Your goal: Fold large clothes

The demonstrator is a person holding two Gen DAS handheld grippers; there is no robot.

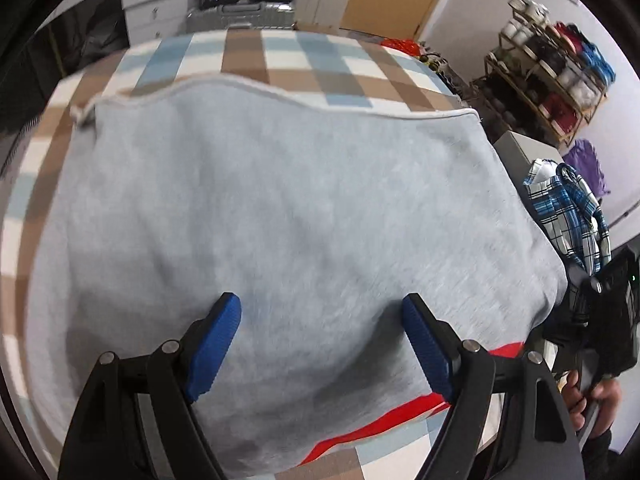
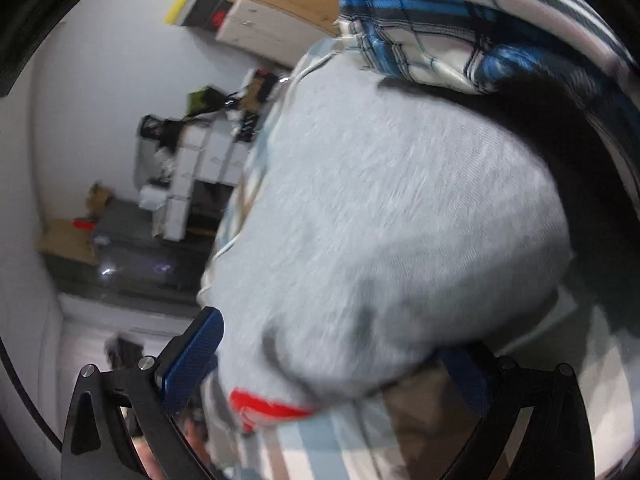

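**Grey garment spread on the checked tabletop, both grippers over it**

Nearest the left wrist camera, the left gripper (image 1: pixel 322 332) hangs over the grey garment (image 1: pixel 280 200) with its blue pads (image 1: pixel 216 344) spread wide and nothing between them; the cloth lies flat beneath, unpinched. A red strip (image 1: pixel 384 420) shows along the garment's near edge. The garment covers most of the tabletop (image 1: pixel 280 60), whose brown, blue and white checks show beyond its white-piped far hem. Off the right edge sits a blue plaid shirt (image 1: pixel 568 216), and below it a hand (image 1: pixel 592 400) grips the other black tool.

From the right wrist camera, the right gripper (image 2: pixel 332 360) stands with its jaws apart around a rounded corner of the same garment (image 2: pixel 380 220); the left pad (image 2: pixel 192 360) is clear of the cloth, the right pad is partly hidden behind it, so a pinch cannot be confirmed. The view is blurred. The plaid shirt (image 2: pixel 440 32) lies just past the garment, at the top.

Farther off stand white drawers (image 1: pixel 156 4) and a shelf of shoes (image 1: pixel 552 68).
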